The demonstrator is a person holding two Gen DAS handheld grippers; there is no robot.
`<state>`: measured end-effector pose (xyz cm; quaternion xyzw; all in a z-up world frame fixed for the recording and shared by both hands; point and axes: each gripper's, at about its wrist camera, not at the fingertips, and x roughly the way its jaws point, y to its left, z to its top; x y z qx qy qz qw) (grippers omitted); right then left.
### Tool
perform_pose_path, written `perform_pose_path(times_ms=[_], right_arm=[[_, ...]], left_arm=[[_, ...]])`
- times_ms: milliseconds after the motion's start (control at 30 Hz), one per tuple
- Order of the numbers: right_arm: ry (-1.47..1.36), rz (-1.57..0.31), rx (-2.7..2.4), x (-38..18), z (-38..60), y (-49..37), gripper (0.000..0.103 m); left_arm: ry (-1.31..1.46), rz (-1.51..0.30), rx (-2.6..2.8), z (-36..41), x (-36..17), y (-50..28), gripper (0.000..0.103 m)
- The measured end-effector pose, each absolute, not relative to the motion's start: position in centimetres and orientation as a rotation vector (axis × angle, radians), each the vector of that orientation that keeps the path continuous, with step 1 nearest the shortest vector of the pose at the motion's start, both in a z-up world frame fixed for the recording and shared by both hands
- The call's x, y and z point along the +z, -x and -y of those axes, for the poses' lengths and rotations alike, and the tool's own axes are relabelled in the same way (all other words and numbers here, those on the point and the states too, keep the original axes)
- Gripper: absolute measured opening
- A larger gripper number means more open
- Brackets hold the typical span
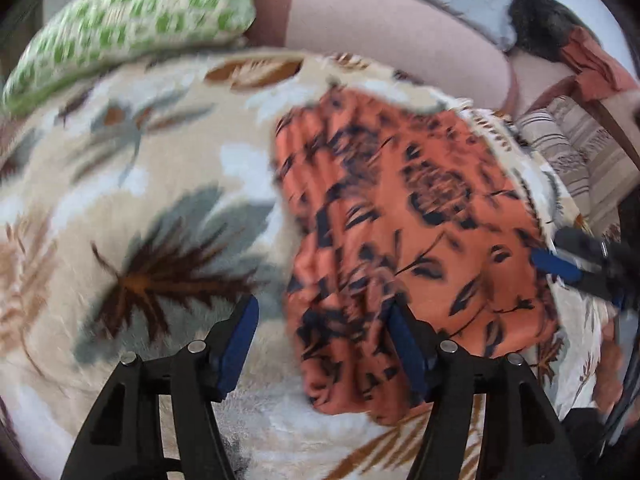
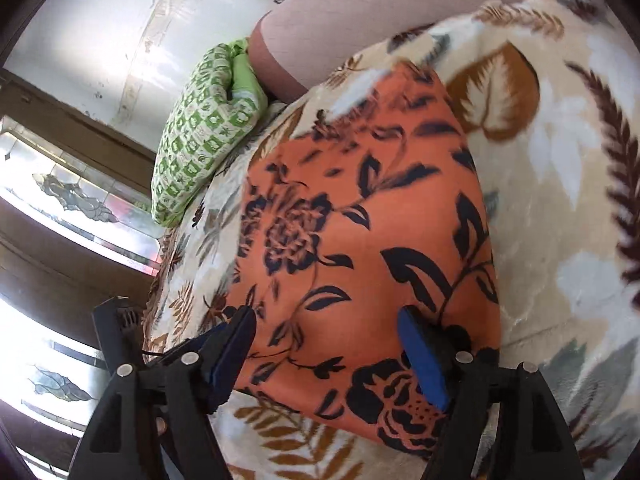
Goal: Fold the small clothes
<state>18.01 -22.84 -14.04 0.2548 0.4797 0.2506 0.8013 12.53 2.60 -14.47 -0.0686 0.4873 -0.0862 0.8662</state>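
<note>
A plush leaf-print blanket (image 2: 560, 200) covers the bed under me, with a green checked pillow (image 2: 196, 136) at its far edge by the wall. The orange cloth (image 2: 360, 240) with dark flowers lies flat on it, blurred and bunched along one side in the left view. My left hand-held gripper (image 1: 324, 320) and right hand-held gripper (image 2: 326, 330) both gape wide over its near edge, gripping nothing.

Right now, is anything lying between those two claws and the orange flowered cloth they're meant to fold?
Nothing visible. Both the left gripper and right gripper are open right at the orange cloth, which lies alone on the leaf-print blanket.
</note>
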Motion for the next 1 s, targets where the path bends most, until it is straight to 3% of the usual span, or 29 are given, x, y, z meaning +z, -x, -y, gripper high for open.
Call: perform_pose_path(times_ms=[167, 333, 500, 633, 833, 1000], right_arm=[[-0.621, -0.97, 0.534, -12.9, 24.7, -22.8, 0.076], [-0.793, -1.072, 0.467, -17.8, 26.0, -27.3, 0.079], [-0.715, -0.993, 0.511, -14.2, 25.8, -27.4, 0.079], [-0.73, -1.078, 0.457, -16.8, 26.1, -29.2, 0.083], [-0.551, -1.003, 0.46, -11.7, 25.7, -24.1, 0.083], [-0.254, -0.915, 0.326, -7.2, 24.7, -15.0, 0.087]], left_arm=[[0.072, -1.021, -0.192, -1.0, -14.6, -12.2, 0.068], [0.162, -1.081, -0.161, -2.3, -16.9, -12.7, 0.074], [0.118, -1.019, -0.167, -2.0, -15.0, -12.4, 0.074], [0.079, -1.06, -0.138, -1.8, -16.5, -12.4, 0.074], [0.045, -1.019, -0.095, -1.6, -13.7, -11.0, 0.075], [-0.031, -0.913, -0.031, 0.1, -9.9, -7.8, 0.087]])
